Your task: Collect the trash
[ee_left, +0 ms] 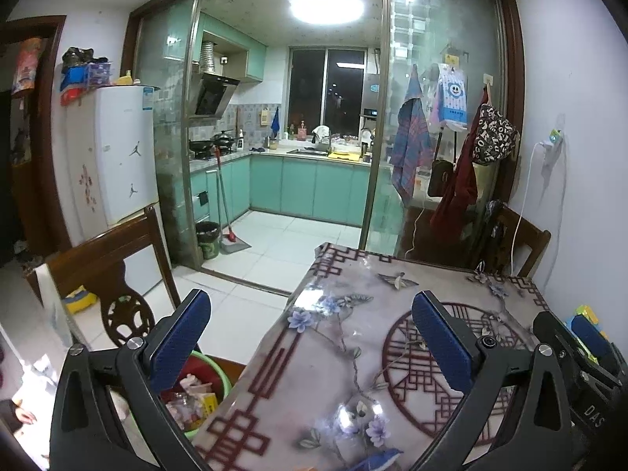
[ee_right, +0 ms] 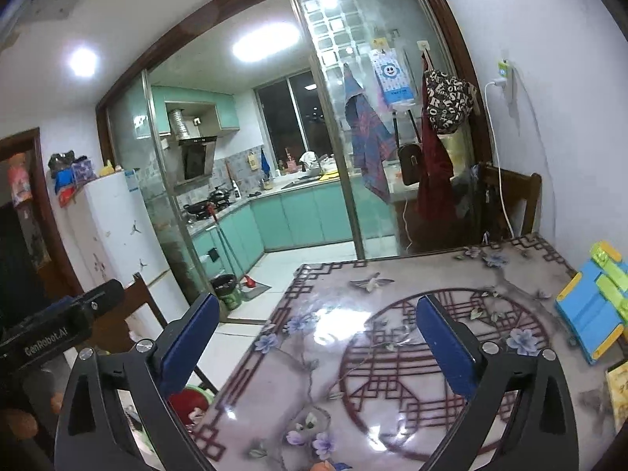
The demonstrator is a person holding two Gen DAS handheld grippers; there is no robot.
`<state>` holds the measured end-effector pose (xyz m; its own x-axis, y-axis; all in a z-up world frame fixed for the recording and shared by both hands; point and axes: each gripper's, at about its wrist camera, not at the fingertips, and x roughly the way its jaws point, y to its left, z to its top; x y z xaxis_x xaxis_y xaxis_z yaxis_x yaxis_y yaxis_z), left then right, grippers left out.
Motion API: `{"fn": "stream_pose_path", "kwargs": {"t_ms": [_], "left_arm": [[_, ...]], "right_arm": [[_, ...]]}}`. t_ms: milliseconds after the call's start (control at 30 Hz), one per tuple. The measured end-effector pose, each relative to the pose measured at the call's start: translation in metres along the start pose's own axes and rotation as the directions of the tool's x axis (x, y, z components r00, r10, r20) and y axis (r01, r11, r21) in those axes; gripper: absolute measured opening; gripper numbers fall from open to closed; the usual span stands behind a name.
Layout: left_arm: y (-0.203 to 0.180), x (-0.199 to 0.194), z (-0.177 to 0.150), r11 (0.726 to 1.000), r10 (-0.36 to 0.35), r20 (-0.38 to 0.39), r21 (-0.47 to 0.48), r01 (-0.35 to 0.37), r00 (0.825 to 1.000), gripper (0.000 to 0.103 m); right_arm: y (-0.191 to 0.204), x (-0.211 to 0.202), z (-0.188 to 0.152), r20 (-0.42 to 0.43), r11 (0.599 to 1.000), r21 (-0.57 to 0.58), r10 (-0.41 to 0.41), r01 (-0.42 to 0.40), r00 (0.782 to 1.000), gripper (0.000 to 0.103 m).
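Observation:
A green basin (ee_left: 219, 373) beside the table's left edge holds trash: wrappers, a yellow packet and a clear jar (ee_left: 192, 400). It also shows in the right wrist view (ee_right: 196, 392), mostly hidden by the finger. My left gripper (ee_left: 310, 337) is open and empty, held above the table's left part and the basin. My right gripper (ee_right: 318, 337) is open and empty above the patterned table (ee_right: 353, 353). The right gripper's body shows at the right edge of the left wrist view (ee_left: 581, 353).
A blue and green box (ee_right: 592, 306) and a yellow packet (ee_right: 618, 392) lie at the table's right edge by the wall. Wooden chairs stand at the left (ee_left: 114, 274) and far end (ee_right: 510, 200). A fridge (ee_left: 117, 157) and a bin (ee_left: 208, 239) stand beyond.

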<state>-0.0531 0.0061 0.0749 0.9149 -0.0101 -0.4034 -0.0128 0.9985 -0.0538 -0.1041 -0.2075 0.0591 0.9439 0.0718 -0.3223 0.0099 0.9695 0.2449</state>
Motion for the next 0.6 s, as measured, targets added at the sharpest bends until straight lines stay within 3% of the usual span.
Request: {"fn": "stream_pose_path", "kwargs": {"t_ms": [600], "left_arm": [[-0.0096,0.0042,-0.0031,0.999,0.013,-0.024,0.037,-0.012,1.0,0.103]], "right_arm": [[-0.0007,0.0063,-0.0018,-0.017,0.999,-0.035,-0.029,0.028,0.999,0.101]]}}
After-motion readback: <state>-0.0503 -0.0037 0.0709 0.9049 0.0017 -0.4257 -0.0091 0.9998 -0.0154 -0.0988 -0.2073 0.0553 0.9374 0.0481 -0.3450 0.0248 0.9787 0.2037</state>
